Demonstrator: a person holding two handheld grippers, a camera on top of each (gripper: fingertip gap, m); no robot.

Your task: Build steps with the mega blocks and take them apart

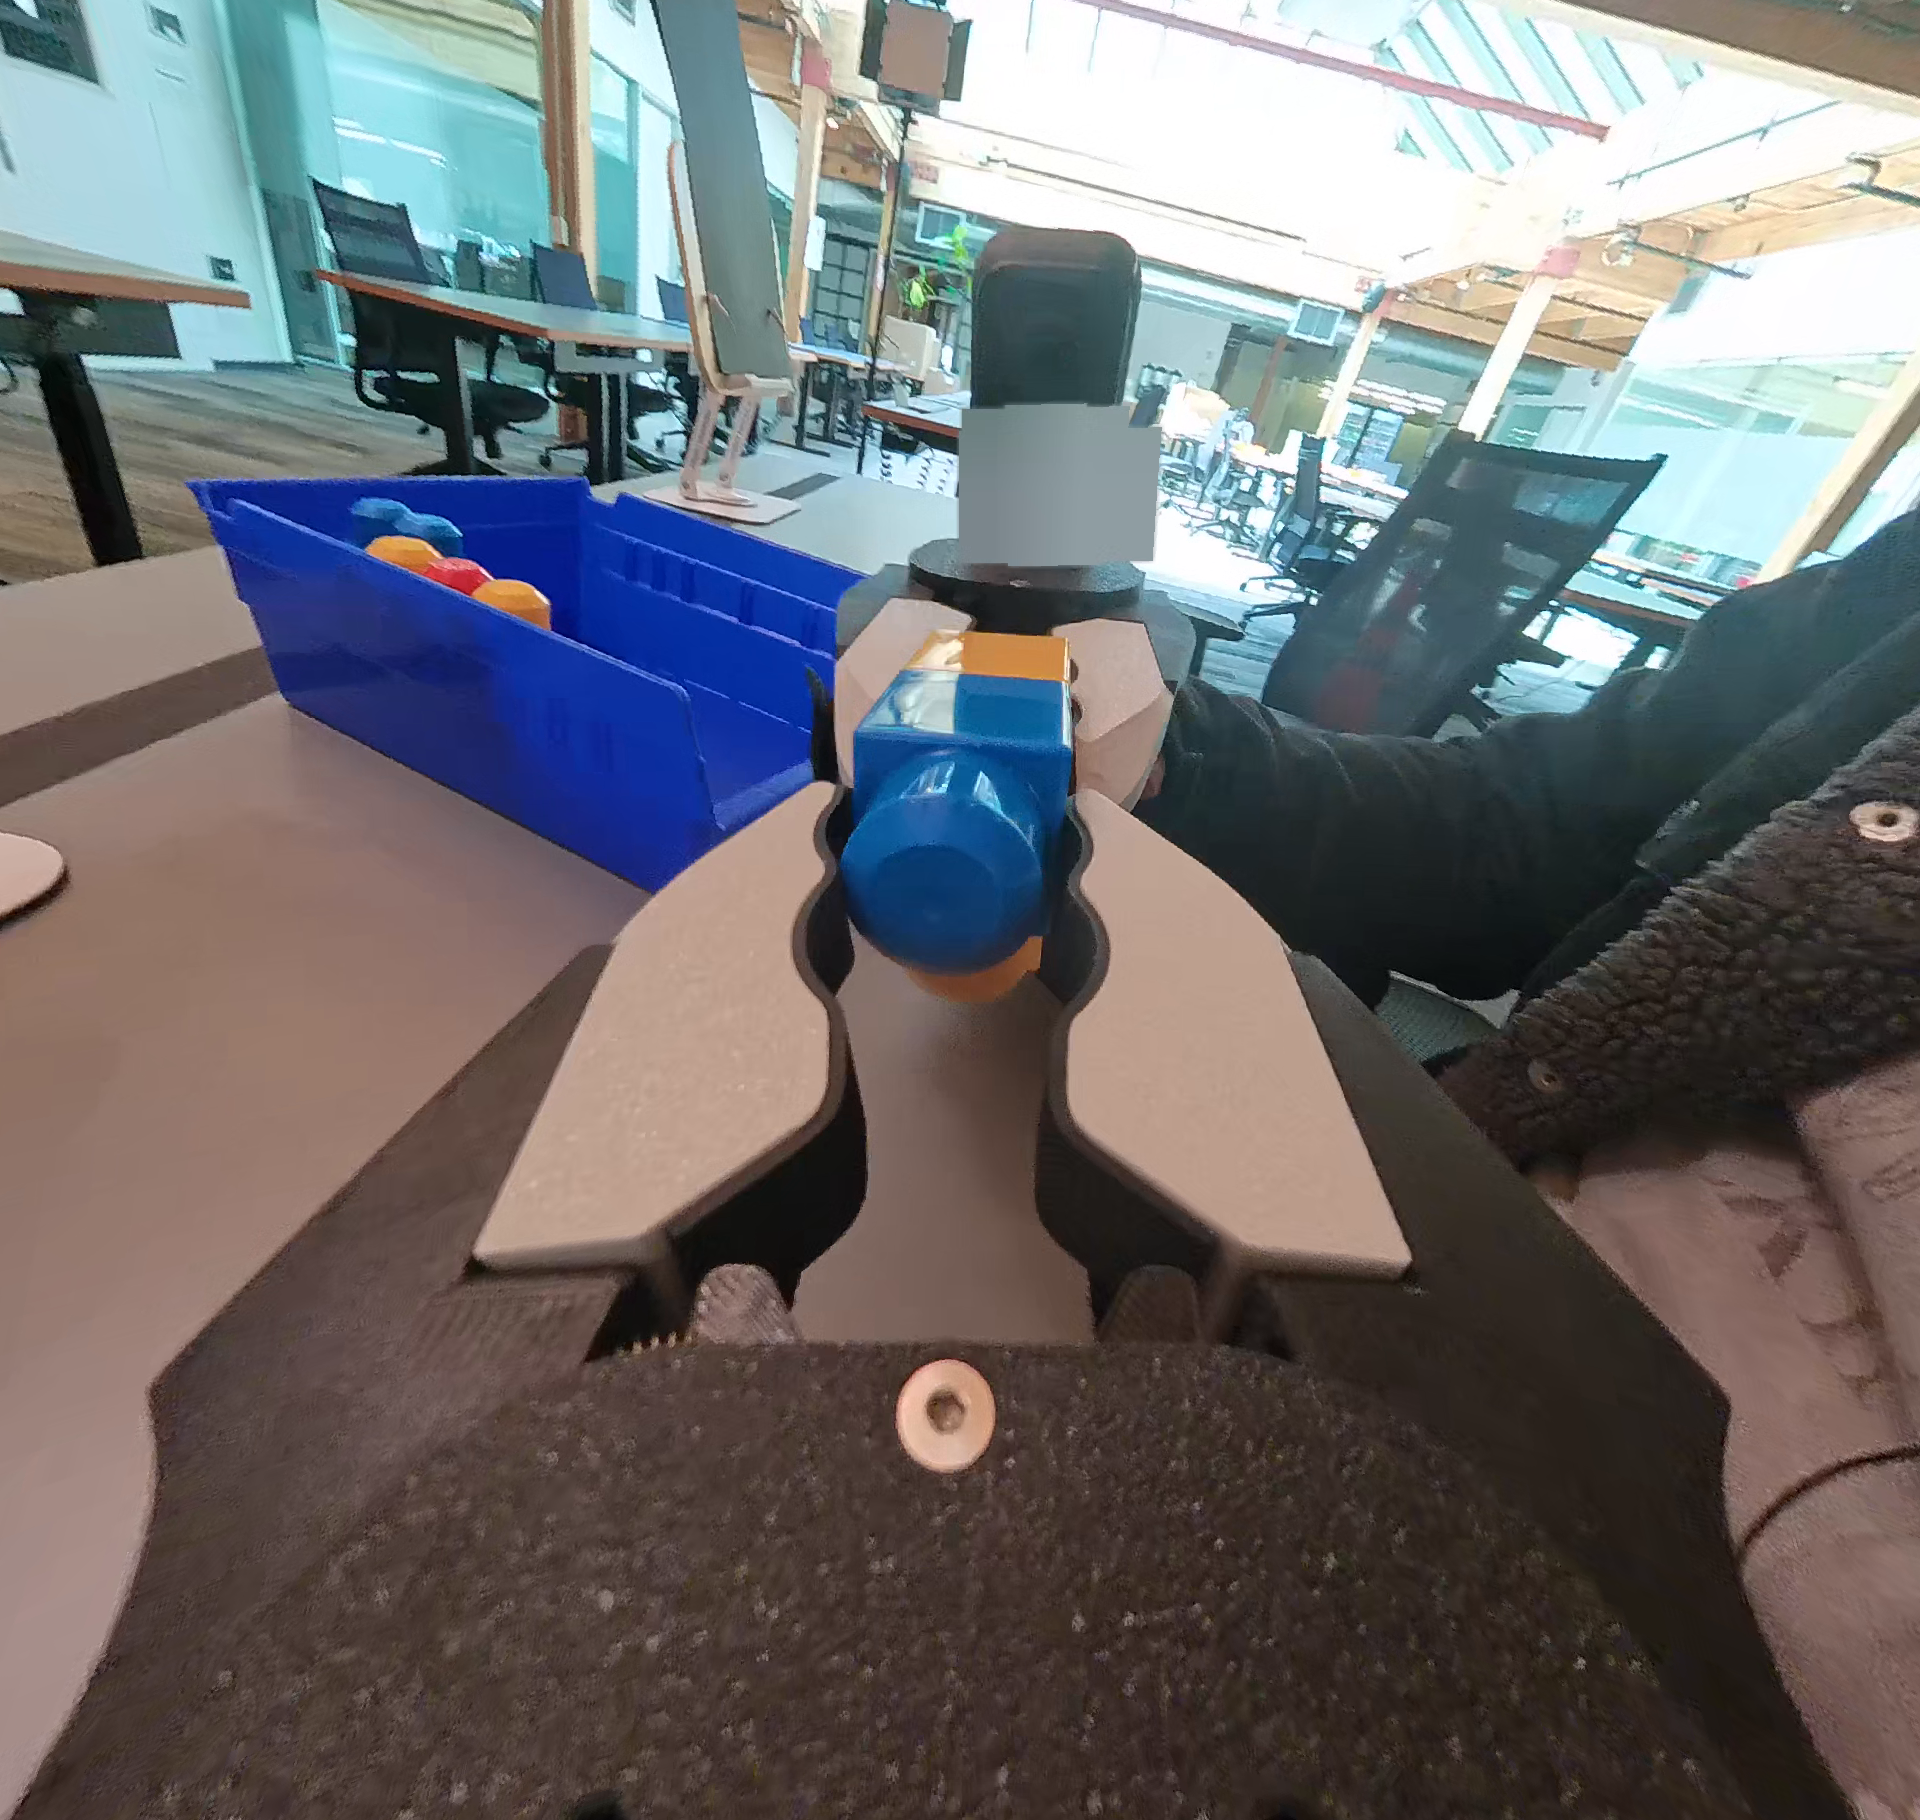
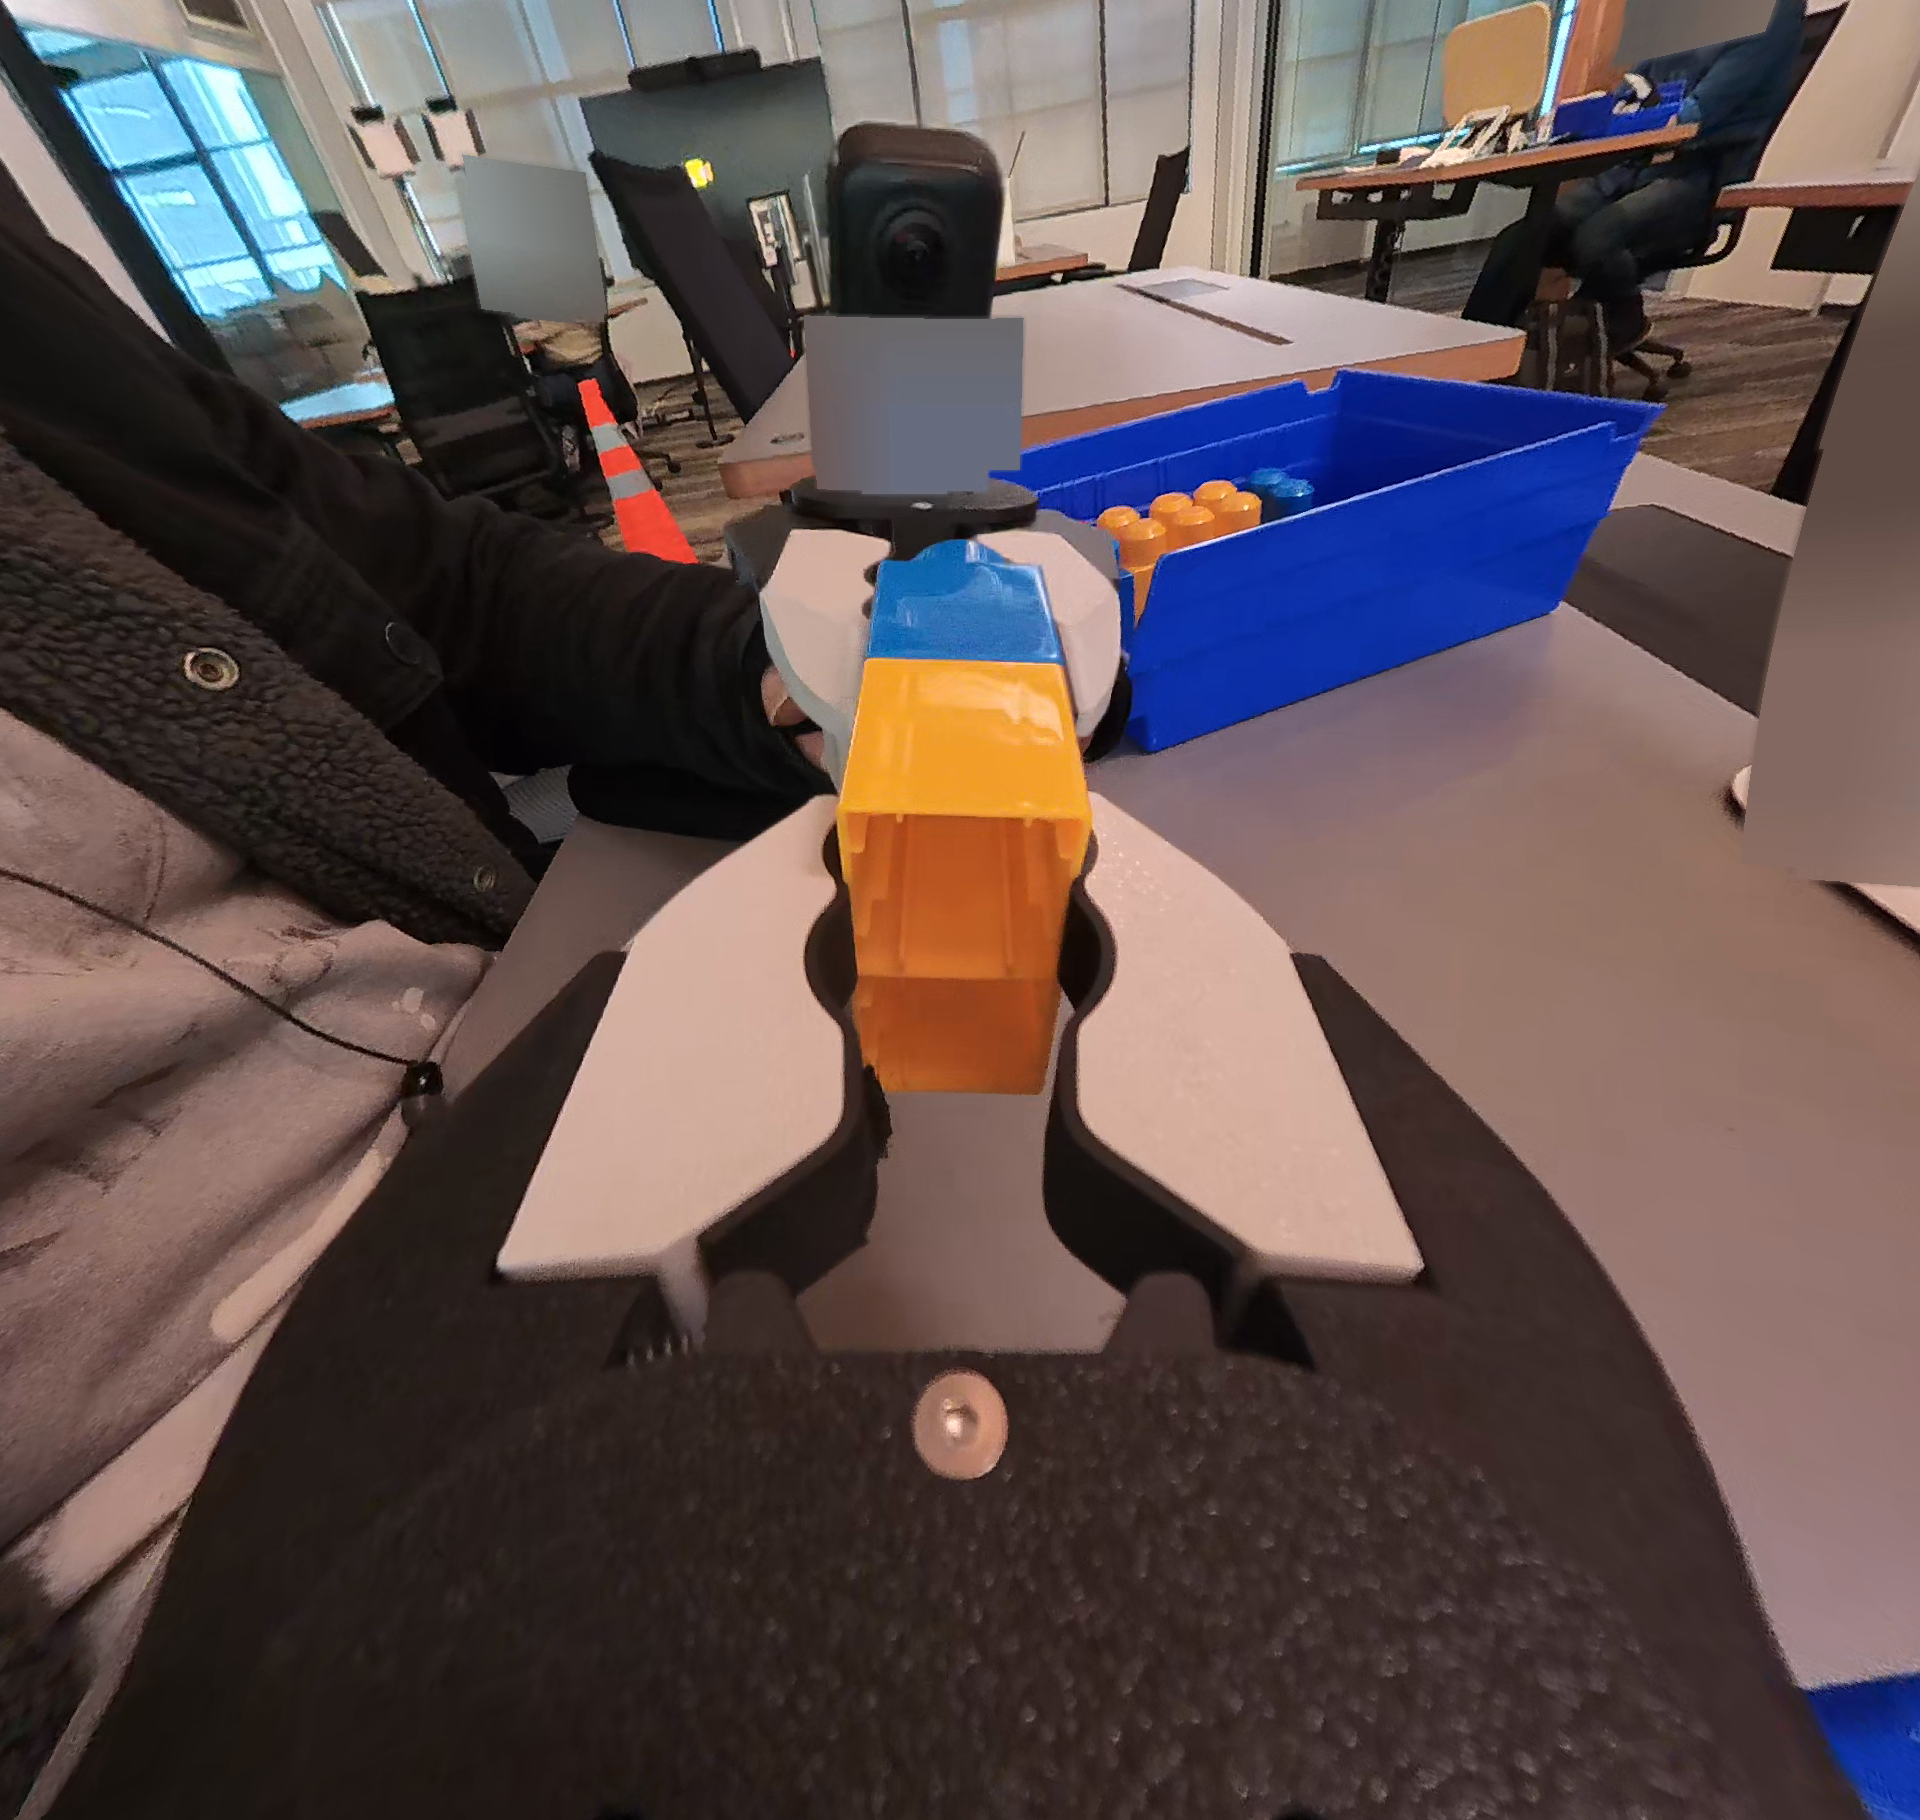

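Your left gripper (image 1: 951, 897) clamps the blue block (image 1: 961, 794), your right gripper (image 2: 961, 939) clamps the orange block (image 2: 961, 866); the joined pair's long axis runs straight between them

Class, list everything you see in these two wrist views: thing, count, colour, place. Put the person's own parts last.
Blue block: one, held above the table in the left gripper, joined to the orange block.
Orange block: one, in the right gripper, hollow end facing its camera.
Bin: one, blue, on the table beyond the grippers.
Loose blocks: several, orange, red and blue, in the bin; exact count hidden.
Table: one, grey, under everything.
Cone: one, orange, on the floor behind.
Chairs and desks: several, dark, in the background.
Left gripper: one, grey fingers, shut on the blue block.
Right gripper: one, grey fingers, shut on the orange block.
Sleeve: dark, behind the right gripper.
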